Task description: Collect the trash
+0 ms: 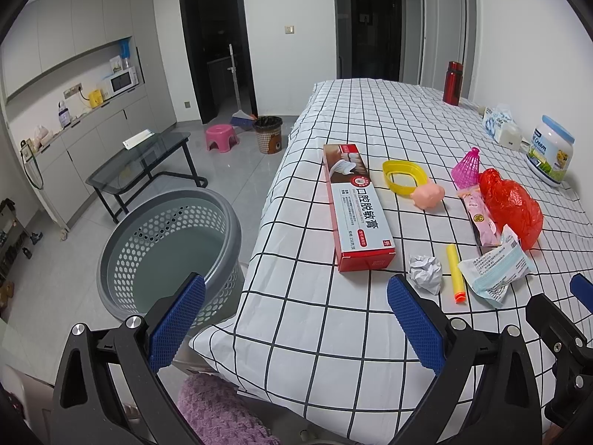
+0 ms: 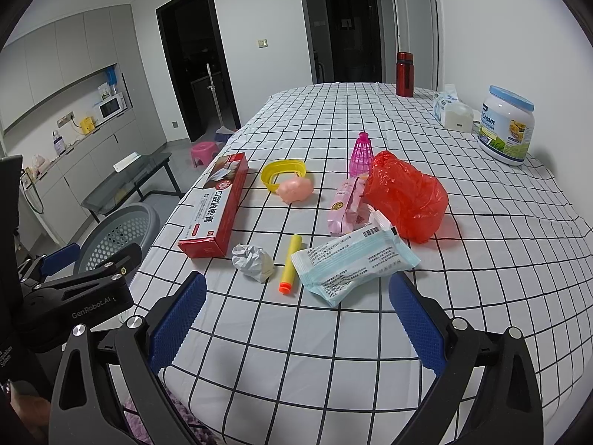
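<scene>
Nothing looks collected yet. The grey basket (image 1: 166,256) on the floor beside the worktop (image 1: 333,333) appears empty inside, and all the litter lies on the checked cloth. Nearest the front edge are the crumpled paper ball (image 2: 253,261), the yellow foam dart (image 2: 289,263) just beside it, and the pale blue wrapper (image 2: 352,263). Behind these lie the red toothpaste box (image 2: 216,207), a pink packet (image 2: 348,204) and a red plastic bag (image 2: 406,194) touching it. A yellow ring (image 2: 283,174), a pink toy (image 2: 296,191), a pink shuttlecock (image 2: 361,152), a jar (image 2: 506,129) and a red bottle (image 2: 404,74) may not be trash at all.

The left gripper (image 1: 296,319) hovers over the worktop's corner, jaws spread wide and empty. The right gripper (image 2: 296,315) faces the wrapper and paper ball, jaws likewise released, grasping nothing. Every piece is left to gather.
</scene>
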A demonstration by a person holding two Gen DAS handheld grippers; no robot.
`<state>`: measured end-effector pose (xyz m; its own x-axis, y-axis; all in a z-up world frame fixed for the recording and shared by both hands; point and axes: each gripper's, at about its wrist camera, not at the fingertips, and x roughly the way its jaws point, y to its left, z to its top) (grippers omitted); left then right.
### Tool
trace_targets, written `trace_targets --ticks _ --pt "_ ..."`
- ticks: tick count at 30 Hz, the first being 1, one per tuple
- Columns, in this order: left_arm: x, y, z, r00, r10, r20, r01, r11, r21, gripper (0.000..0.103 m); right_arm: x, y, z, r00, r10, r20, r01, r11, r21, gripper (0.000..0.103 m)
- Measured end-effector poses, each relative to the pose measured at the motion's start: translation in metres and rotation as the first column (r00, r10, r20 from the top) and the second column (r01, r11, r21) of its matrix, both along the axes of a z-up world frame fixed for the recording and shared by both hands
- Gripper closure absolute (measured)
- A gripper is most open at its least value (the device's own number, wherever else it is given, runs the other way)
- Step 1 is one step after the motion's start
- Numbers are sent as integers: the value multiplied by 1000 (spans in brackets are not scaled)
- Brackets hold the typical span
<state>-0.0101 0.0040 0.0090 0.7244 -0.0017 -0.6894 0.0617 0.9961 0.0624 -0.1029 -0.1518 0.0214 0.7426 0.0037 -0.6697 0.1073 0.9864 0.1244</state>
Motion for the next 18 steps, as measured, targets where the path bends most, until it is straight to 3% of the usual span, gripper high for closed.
trace_targets --ticks 18 --pt "0 0 0 1000 0 1 0 1000 0 6 1 1 -1 1000 2 -1 -2 1000 2 9"
